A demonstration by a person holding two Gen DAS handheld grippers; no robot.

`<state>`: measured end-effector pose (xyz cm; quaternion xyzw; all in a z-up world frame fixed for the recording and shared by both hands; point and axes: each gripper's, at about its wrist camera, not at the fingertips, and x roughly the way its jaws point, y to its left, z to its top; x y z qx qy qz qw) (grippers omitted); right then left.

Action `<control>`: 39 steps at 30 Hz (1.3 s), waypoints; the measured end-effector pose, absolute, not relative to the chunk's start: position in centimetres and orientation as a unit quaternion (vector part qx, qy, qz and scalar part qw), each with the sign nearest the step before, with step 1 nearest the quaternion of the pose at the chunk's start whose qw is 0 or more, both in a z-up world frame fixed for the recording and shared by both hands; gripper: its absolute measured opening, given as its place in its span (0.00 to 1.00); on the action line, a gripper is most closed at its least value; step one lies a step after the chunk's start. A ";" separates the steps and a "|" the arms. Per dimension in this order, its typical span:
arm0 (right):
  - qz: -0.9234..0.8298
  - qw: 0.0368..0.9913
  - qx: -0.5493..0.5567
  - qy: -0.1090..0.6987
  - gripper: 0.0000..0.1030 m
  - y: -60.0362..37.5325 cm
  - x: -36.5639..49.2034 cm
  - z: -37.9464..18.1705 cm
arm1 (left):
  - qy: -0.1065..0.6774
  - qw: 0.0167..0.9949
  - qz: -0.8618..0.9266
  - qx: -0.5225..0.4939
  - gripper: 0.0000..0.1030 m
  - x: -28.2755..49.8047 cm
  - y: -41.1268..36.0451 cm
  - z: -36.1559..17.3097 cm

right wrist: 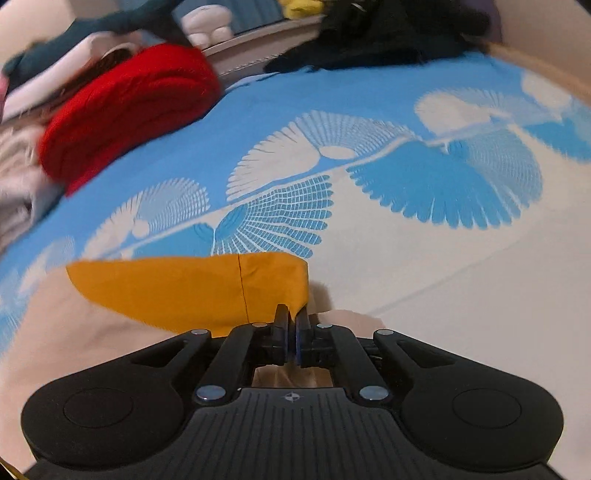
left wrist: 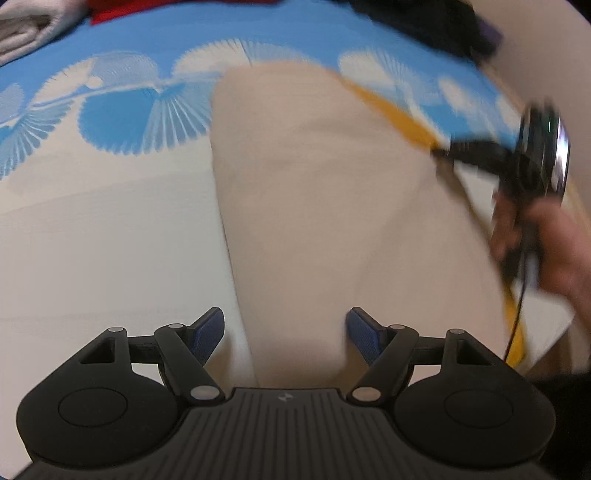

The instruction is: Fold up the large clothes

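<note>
A large beige garment (left wrist: 325,206) with a mustard-yellow part (left wrist: 391,107) lies on a blue and white patterned bedsheet (left wrist: 110,206). My left gripper (left wrist: 284,328) is open just above the near end of the beige cloth, its blue pads (left wrist: 208,330) apart on either side of it. My right gripper (right wrist: 291,325) is shut on the yellow cloth (right wrist: 184,291) at its corner, with beige cloth (right wrist: 66,354) lower left. In the left wrist view the right gripper (left wrist: 443,151) is at the garment's right edge, held by a hand (left wrist: 554,247).
A folded red garment (right wrist: 129,107) and pale folded clothes (right wrist: 18,177) lie at the far left of the bed. A dark pile of clothes (right wrist: 388,33) sits at the far side. A white plush toy (right wrist: 207,22) stands behind.
</note>
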<state>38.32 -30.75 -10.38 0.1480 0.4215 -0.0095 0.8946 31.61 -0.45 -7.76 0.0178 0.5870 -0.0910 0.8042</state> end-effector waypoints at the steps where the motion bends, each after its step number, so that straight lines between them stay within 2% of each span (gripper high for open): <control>1: -0.010 0.895 0.140 0.423 0.05 -30.7 38.1 -10.4 | 0.594 0.798 -0.096 0.035 0.78 31.2 -0.7 -8.2; 7: -0.035 0.897 0.128 0.421 0.08 -31.7 37.5 -9.2 | 0.608 0.772 -0.168 0.079 0.78 28.3 -1.7 -8.7; 11: -0.021 0.931 0.100 0.350 0.08 -32.0 34.5 -4.3 | 0.618 0.749 -0.187 0.147 0.82 26.2 -2.3 -9.9; 14: 0.005 0.951 0.095 0.293 0.08 -32.9 30.8 0.0 | 0.606 0.754 -0.202 0.149 0.81 25.3 -1.8 -8.8; 17: 0.019 0.956 0.110 0.273 0.17 -34.1 26.8 3.5 | 0.575 0.785 -0.197 0.120 0.81 25.3 -1.0 -6.7; 19: 0.040 0.954 0.121 0.271 0.35 -34.5 24.1 4.5 | 0.560 0.805 -0.178 0.084 0.81 25.7 0.1 -5.3; 21: 0.054 0.951 0.113 0.281 0.47 -34.2 21.6 4.4 | 0.547 0.822 -0.150 0.048 0.81 26.1 1.1 -4.3; 22: 0.059 0.949 0.107 0.291 0.49 -33.9 20.8 3.9 | 0.542 0.829 -0.135 0.035 0.81 26.3 1.5 -3.9; 26: 0.067 0.934 0.049 0.347 0.48 -32.0 18.9 0.1 | 0.526 0.845 -0.098 0.007 0.81 27.0 1.8 -2.8; 29: 0.080 0.932 -0.019 0.353 0.48 -30.1 19.0 -0.8 | 0.521 0.849 -0.090 -0.014 0.81 28.3 2.2 -2.4; 35: 0.097 0.883 -0.017 0.459 0.49 -29.5 21.5 -4.2 | 0.547 0.830 -0.077 -0.084 0.82 32.9 4.2 -3.9; 39: 0.068 0.848 0.039 0.525 0.65 -30.5 22.6 -6.8 | 0.577 0.802 -0.063 -0.140 0.82 36.6 5.7 -6.6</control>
